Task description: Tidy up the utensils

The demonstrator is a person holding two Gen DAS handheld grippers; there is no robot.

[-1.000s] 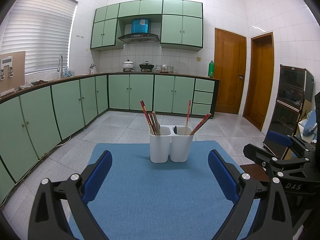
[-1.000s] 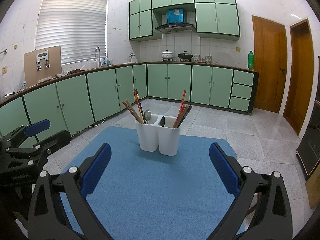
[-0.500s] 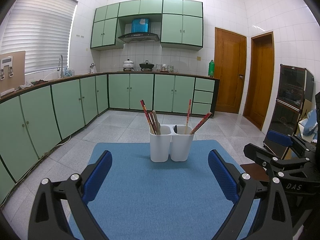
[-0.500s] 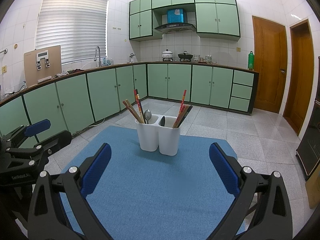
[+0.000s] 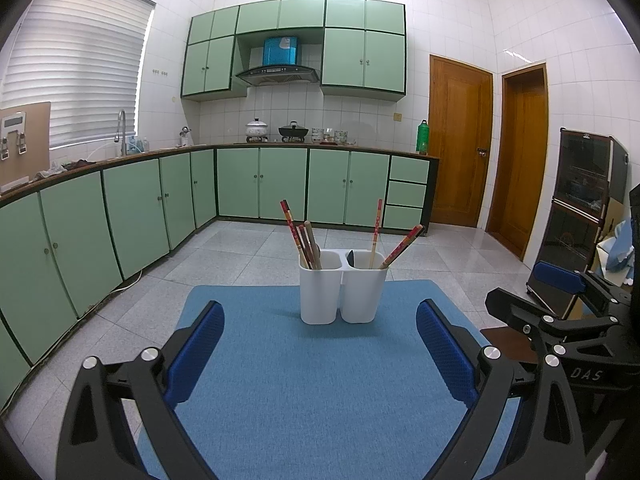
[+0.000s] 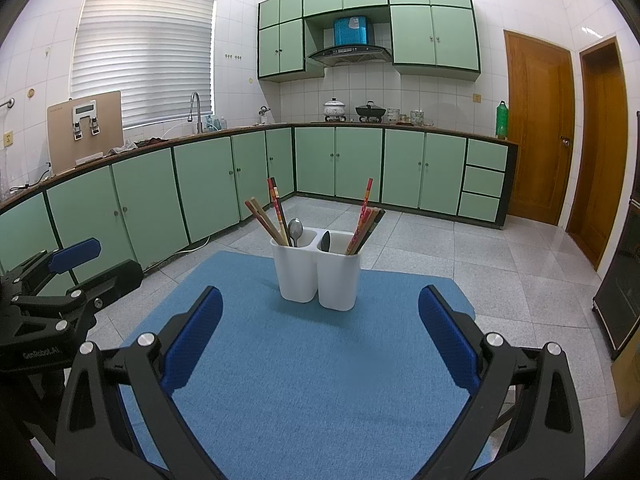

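A: Left wrist view, going left to right: what borders the blue mat (image 5: 304, 392)?

B: Grey floor tiles (image 5: 132, 320) and green cabinets (image 5: 80, 232) lie past its left edge. Its far edge runs just behind the white holder (image 5: 342, 292). Past its right edge sits the right gripper (image 5: 560, 304), with a dark cabinet (image 5: 580, 208) behind it.

A: Room to move?

B: Bare mat lies between the left gripper (image 5: 318, 348) and the holder.

A: Where does the holder stand relative to the tongs?

B: Ahead of both and well apart, upright near the far edge. From the right wrist camera it (image 6: 318, 276) sits slightly left of centre between the blue pads (image 6: 448, 336). Chopsticks (image 6: 266, 222) and a spoon (image 6: 295, 230) stand in its left cup; a dark spoon (image 6: 326, 240) and more chopsticks (image 6: 364, 218) lean in the right cup.

A: And the tongs?

B: Both are spread wide, gripping nothing. The left gripper (image 6: 68, 276) shows at the right camera's left edge.

A: Any change from a second ago?

B: None visible; holder and tongs sit as they did.
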